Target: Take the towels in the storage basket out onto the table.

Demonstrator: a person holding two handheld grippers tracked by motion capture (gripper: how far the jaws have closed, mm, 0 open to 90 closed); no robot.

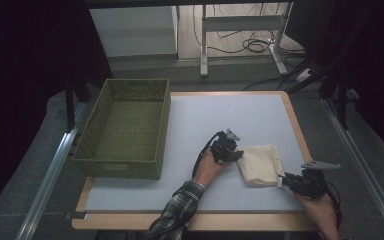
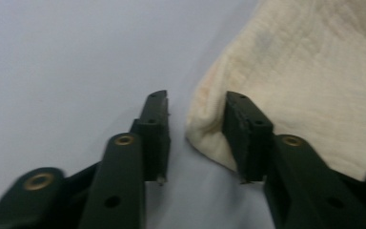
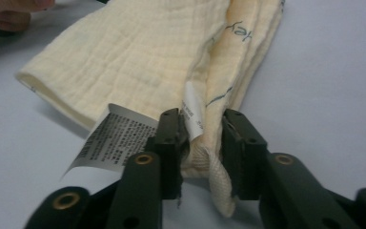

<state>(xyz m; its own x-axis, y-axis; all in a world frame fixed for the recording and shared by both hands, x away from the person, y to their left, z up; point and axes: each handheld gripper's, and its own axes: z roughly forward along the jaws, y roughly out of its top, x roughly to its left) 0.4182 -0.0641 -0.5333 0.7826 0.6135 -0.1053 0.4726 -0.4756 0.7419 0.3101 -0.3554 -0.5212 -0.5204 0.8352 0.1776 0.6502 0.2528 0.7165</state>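
A folded cream cloth lies on the pale mat, right of centre. My left gripper rests at the cloth's left edge. In the left gripper view its jaws stand apart around a folded corner of the cloth. The fabric lies against the right jaw, and a gap remains at the left one. My right gripper is at the near right corner of the cloth. It is shut on the bunched edge of the cloth, beside a white printed label.
A green woven basket stands at the table's left side, open and holding nothing. The wooden table edge runs along the front. A desk frame and cables are on the floor beyond the table.
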